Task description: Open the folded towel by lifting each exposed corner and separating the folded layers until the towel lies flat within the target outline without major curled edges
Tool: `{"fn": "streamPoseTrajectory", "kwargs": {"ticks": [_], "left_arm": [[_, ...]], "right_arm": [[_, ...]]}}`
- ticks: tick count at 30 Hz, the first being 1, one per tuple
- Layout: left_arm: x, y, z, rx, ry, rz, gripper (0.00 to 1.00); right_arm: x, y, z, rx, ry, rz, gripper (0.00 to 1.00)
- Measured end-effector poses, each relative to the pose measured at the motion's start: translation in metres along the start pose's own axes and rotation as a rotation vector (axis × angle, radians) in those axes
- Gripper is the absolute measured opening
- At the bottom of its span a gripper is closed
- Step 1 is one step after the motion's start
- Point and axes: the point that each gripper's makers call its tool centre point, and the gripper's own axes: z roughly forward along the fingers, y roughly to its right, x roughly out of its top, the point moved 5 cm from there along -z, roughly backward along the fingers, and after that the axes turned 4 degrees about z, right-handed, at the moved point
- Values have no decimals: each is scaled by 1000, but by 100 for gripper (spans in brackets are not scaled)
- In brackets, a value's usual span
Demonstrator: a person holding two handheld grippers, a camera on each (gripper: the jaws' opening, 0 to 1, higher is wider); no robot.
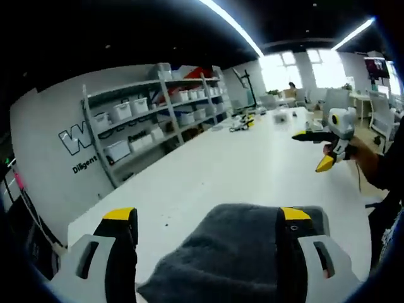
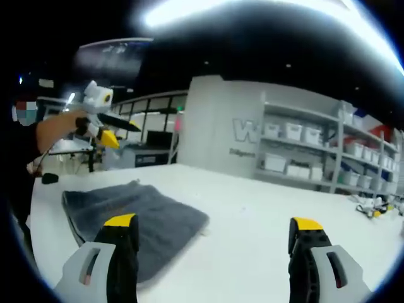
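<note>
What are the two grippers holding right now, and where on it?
Nothing. The left gripper is open above the folded gray towel, and the right gripper is open over the white table.

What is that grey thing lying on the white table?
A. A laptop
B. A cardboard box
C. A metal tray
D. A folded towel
D: the dark grey towel lies soft and folded on the white table, with its layered edges showing between the left gripper's jaws.
</note>
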Motion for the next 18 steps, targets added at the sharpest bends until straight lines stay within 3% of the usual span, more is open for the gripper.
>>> {"fn": "streamPoseTrajectory", "kwargs": {"ticks": [8, 18], "left_arm": [[20, -22, 20, 11, -37, 14, 97], [34, -30, 44, -67, -135, 32, 100]], "right_arm": [[-4, -3, -4, 4, -3, 30, 99], [-5, -5, -6, 19, -14, 85, 100]]}}
